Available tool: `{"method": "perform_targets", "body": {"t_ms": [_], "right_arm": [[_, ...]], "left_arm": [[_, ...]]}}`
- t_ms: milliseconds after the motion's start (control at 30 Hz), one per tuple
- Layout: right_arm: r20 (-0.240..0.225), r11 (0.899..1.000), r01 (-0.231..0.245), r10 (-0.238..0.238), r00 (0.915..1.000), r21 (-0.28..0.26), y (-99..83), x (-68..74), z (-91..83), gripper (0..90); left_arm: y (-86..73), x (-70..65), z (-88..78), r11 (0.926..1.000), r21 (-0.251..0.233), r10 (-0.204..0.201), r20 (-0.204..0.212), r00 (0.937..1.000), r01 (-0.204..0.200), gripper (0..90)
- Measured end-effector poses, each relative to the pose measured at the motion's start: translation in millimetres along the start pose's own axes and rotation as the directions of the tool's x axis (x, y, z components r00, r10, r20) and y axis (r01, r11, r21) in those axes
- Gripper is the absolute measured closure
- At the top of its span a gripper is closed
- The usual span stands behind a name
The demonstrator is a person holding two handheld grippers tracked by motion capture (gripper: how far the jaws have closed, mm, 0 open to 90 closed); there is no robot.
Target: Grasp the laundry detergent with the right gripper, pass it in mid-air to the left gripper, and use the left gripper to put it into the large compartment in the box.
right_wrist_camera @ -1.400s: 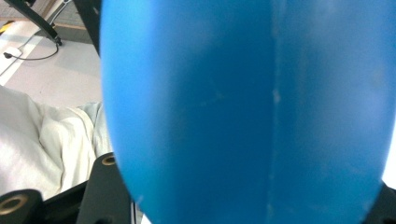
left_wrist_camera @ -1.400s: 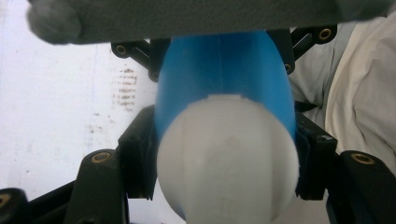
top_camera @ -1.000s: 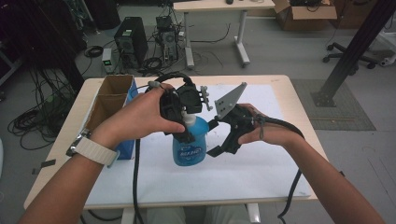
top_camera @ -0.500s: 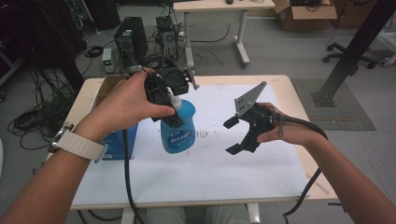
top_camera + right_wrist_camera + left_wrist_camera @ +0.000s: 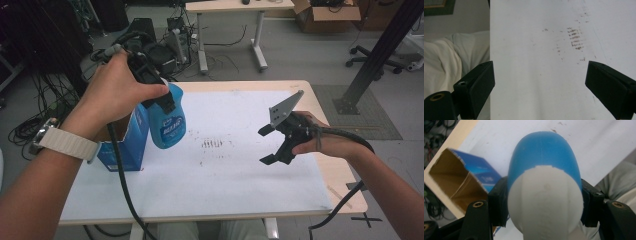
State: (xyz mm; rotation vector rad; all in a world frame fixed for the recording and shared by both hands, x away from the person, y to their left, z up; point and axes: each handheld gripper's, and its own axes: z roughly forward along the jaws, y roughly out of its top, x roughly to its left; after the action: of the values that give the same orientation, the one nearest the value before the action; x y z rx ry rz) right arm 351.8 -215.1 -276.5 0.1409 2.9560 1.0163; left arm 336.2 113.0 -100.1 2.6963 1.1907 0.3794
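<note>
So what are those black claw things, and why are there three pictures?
Those black claws are grippers, tools a person holds, one in each hand. One picture comes from a camera high above the table. The other two come from small cameras riding on each gripper, looking along its jaws.

The left gripper is shut on a blue spray bottle, lifted above the table. Its own camera sees the bottle's white top squeezed between the jaws. Beside it on the table stands an open blue cardboard box.

The right gripper is open and holds nothing. Its camera looks down at the white table sheet with some dark smudges.
</note>
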Motion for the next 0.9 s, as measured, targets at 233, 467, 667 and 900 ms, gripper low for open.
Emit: {"method": "perform_targets", "body": {"t_ms": [233,467,667,900], "right_arm": [[0.015,0.998,-0.006,0.005,0.9999,0.062,-12.9,-2.9,-0.6,9.3],[0.034,0.997,-0.023,0.02,0.9992,0.072,-19.2,-6.9,-1.9,9.0],[0.036,0.998,-0.026,0.024,0.9991,0.062,-20.1,-9.0,-4.5,8.9],[0.035,0.998,-0.024,0.022,0.9991,0.057,-18.7,-10.9,-3.7,9.0]], "left_arm": [[-2.8,21.5,-12.4,0.9904,0.02,-0.136,-0.017,0.9905,0.137,38.1],[-7.7,52.6,-23.9,0.9533,0.018,-0.299,-0.077,0.951,0.301,38.1],[-15.6,76.0,-28.3,0.9186,-0.009,-0.393,-0.113,0.9124,0.395,38.1],[-22.2,94.9,-22.6,0.8891,-0.018,-0.454,-0.163,0.8761,0.457,38.1]]}}
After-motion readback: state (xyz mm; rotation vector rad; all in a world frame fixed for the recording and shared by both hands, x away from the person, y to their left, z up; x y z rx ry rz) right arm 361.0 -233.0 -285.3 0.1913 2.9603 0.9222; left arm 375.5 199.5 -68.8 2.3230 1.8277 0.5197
